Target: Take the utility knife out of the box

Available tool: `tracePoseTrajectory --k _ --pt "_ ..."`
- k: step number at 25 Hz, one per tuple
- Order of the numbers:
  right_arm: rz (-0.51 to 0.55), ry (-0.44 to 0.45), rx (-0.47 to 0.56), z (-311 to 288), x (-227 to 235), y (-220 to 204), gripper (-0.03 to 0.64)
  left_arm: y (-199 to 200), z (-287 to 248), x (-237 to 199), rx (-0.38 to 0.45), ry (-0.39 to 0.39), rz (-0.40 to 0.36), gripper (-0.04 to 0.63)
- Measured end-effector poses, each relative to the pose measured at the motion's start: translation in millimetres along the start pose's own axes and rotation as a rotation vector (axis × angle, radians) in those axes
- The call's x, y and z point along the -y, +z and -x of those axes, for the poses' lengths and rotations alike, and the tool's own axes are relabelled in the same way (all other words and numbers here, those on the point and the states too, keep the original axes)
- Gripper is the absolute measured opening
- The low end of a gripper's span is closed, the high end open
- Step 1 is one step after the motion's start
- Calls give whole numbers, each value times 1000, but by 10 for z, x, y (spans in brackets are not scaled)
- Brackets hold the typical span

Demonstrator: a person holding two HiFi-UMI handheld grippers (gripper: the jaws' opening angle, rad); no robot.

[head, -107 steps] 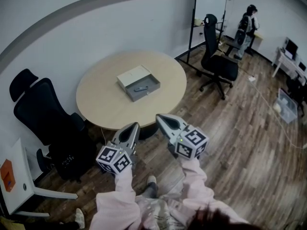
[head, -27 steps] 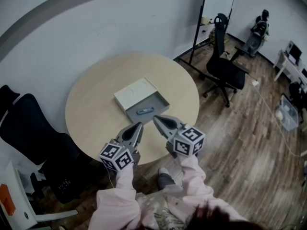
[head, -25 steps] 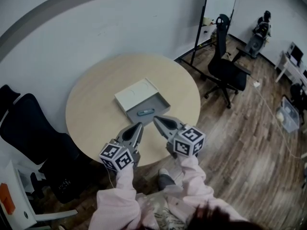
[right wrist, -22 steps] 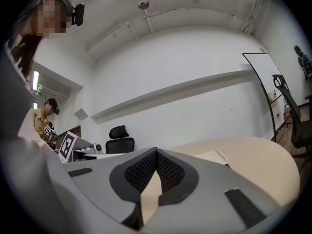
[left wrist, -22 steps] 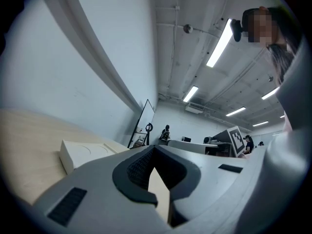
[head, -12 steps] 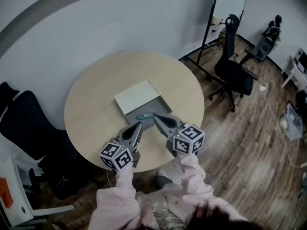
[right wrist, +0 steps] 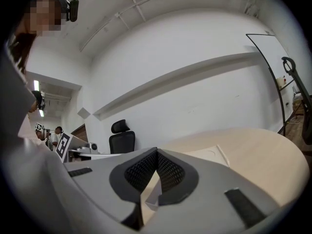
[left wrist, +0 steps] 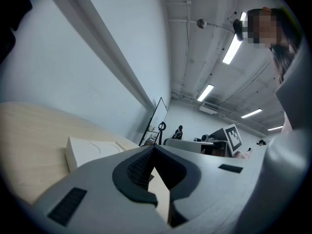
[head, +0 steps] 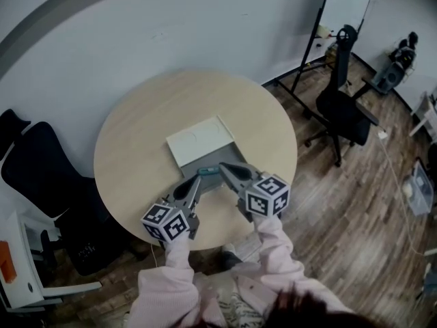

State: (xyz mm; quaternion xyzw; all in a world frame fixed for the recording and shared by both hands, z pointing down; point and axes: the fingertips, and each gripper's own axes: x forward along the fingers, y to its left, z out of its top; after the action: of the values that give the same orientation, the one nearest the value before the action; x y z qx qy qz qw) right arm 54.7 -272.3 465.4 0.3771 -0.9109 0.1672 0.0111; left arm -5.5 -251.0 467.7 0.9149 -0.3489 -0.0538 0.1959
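A round pale-wood counter (head: 136, 142) stands on a dark wood-plank floor (head: 355, 210). Beyond its far edge rises a plain white wall (head: 191, 33), crossed by a grey band (head: 61, 26). A black office chair (head: 41, 176) sits just off the counter's left edge, and a white desk (head: 20, 279) stands near it on the near side. Off the right edge is a second black chair (head: 341, 118), and beyond that a whiteboard (head: 348, 2) on a black frame. A clear bin (head: 418, 186) rests on the floor further right. A person (head: 406, 50) is in the far corner. Strip lights (left wrist: 235, 45) run along the white ceiling (left wrist: 195, 43).
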Motion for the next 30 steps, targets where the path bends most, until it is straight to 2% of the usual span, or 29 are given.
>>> tracePoseTrajectory --k 8,13,24,30 --pt "27 78 -38 -197 87 40 -6 10 -89 -158 16 76 18 0" --pt "32 96 -73 -260 144 -27 -6 -56 -111 -181 15 107 37 0" --pt "13 112 -154 -468 214 -217 -6 -125 -111 -327 0 125 79 0" --pt "45 121 -248 -623 245 -369 -6 -211 -105 -450 -7 124 123 0"
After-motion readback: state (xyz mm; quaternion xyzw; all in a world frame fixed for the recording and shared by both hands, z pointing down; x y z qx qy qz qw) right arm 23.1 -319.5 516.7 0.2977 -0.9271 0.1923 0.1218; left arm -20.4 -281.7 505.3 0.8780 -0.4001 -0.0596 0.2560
